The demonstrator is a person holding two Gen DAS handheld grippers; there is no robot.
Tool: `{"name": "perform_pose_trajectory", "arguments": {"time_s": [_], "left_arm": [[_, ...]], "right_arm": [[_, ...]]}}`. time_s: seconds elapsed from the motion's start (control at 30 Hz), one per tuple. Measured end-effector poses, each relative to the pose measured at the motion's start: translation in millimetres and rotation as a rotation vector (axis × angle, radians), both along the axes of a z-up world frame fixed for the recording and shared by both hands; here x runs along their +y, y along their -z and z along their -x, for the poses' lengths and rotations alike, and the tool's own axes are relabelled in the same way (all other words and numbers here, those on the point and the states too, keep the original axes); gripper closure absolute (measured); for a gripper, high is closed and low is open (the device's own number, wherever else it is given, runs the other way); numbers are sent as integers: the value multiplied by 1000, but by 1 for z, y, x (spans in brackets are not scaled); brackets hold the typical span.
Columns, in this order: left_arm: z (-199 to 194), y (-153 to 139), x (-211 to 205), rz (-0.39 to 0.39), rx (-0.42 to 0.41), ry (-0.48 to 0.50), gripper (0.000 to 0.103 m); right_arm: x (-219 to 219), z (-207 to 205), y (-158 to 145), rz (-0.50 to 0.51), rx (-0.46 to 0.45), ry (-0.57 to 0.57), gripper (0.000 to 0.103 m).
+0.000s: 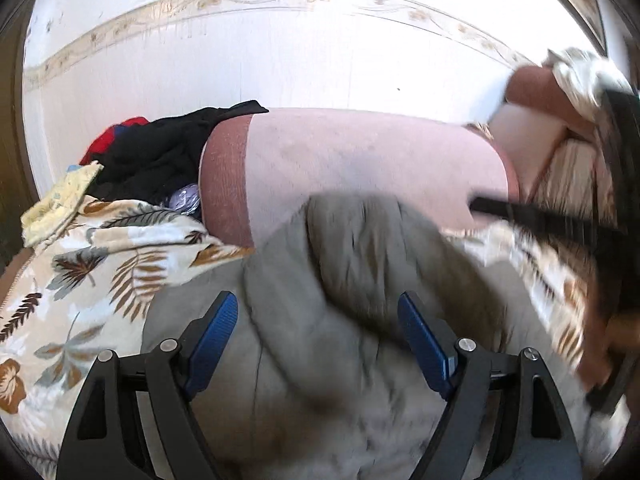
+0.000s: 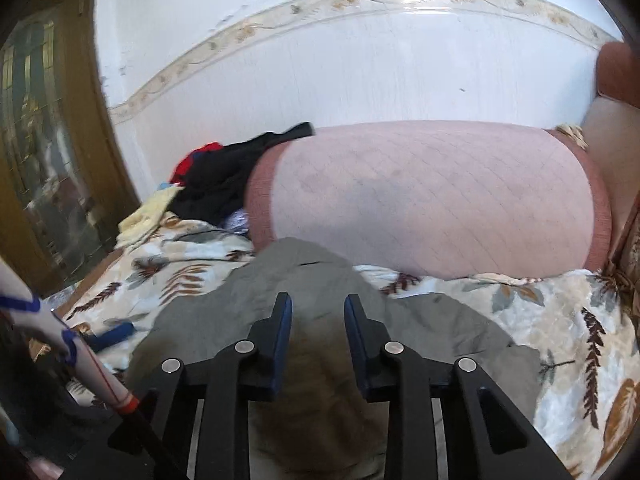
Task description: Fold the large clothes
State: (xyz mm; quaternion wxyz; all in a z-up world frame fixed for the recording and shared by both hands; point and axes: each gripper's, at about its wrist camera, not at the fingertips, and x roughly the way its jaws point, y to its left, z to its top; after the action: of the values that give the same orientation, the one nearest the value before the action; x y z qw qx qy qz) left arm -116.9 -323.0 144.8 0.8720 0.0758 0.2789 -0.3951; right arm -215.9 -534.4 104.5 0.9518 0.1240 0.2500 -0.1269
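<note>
A large grey garment (image 1: 352, 272) lies bunched on a leaf-patterned bedspread (image 1: 80, 280). My left gripper (image 1: 318, 308) is open wide just above it, the blue pads on either side of a raised fold, not closed on it. In the right wrist view the same grey garment (image 2: 320, 280) spreads under my right gripper (image 2: 318, 308), which is open with a narrower gap and holds nothing. The other gripper shows as a black blurred shape (image 1: 560, 224) at the right of the left wrist view.
A pink bolster pillow (image 2: 432, 196) lies across the bed behind the garment. A heap of black, red and yellow clothes (image 2: 216, 184) sits at its left end. A white tiled wall (image 2: 360, 72) is behind, a wooden door (image 2: 48, 152) at the left.
</note>
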Motion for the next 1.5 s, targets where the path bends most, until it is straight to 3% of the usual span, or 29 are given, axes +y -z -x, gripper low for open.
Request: {"name": "perform_pose_trajectory", "arguments": {"time_s": [0.1,0.2,0.3,0.4,0.53,0.63,0.8,0.93,1.07,1.3,1.5], "left_arm": [[-18,-7,-40,-15,1,50,22],[-29,9,-73,-77,26,76,21],[-47,54,-82,-211,82,43,21],[-63,95,-69,-217,198,20,21],[-58,100,-73,-253,145,10,20],[-54,98,-69,-253,129,1,20],[-12,68,-20,-162,94,-2,20],[26,57,27,-158,110,-9,20],[77,51,86,-181,101,-25,20],[150,71,183,-208,134,-116,20],[191,96,226,-222,178,-154,20]], "right_arm": [[-21,-1,9,18,44,48,74],[-43,-1,30,-29,95,69,73],[-47,-4,61,-71,164,42,73],[-40,-8,86,-69,217,20,73],[-26,-19,114,-6,297,44,73],[-27,-17,107,-11,315,49,73],[2,35,65,-1,217,35,73],[46,98,55,-90,181,-2,70],[93,150,62,-132,176,-40,62],[167,227,85,-130,212,-41,62],[198,255,112,-140,243,-5,62]]}}
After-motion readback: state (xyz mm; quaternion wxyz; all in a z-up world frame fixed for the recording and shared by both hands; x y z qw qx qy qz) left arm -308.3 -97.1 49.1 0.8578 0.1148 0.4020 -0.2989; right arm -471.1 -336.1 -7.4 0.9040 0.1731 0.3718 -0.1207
